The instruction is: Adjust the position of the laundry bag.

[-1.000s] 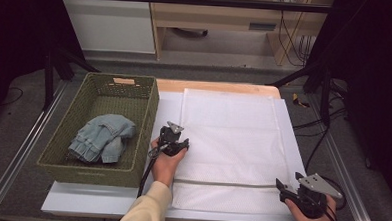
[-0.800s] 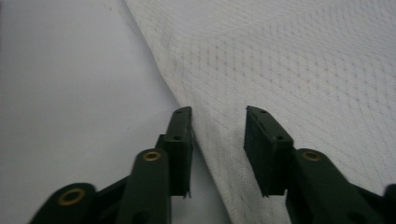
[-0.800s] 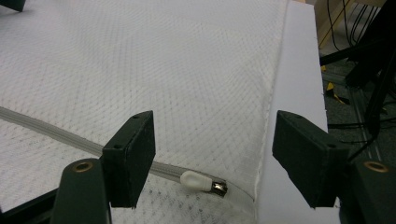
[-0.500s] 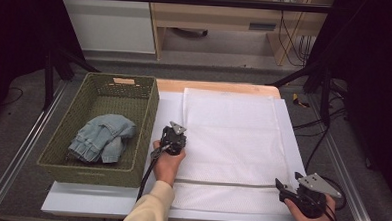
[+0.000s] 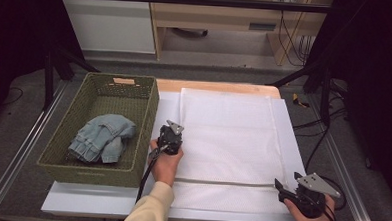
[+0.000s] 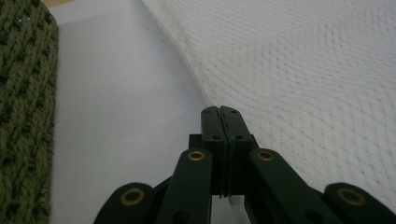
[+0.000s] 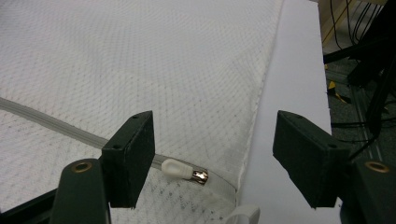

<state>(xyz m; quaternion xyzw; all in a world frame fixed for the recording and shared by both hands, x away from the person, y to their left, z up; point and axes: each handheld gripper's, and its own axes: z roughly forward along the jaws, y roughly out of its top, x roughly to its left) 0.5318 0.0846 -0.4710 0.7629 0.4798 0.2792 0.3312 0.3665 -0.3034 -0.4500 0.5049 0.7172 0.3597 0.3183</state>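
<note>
A white mesh bag (image 5: 228, 137) lies flat on the white table top, with a grey zipper (image 5: 226, 182) running across its near part. My left gripper (image 5: 169, 131) is at the bag's left edge, and in the left gripper view its jaws (image 6: 219, 109) are pressed together on that edge of the mesh (image 6: 303, 70). At the bag's near right corner my right gripper (image 5: 286, 180) stands open. Its jaws (image 7: 215, 135) stand on either side of the white zipper pull (image 7: 184, 170), without touching it.
A green woven basket (image 5: 149, 113) stands left of the bag with folded blue jeans (image 5: 102, 136) inside; its wall (image 6: 23, 116) is close to my left gripper. Bare white table top (image 5: 105, 204) lies in front. Cables and stands are on the floor at the right.
The left gripper's jaws have gone from open to shut at the bag's left edge. Neither hand has shifted, and the right gripper stays open.
</note>
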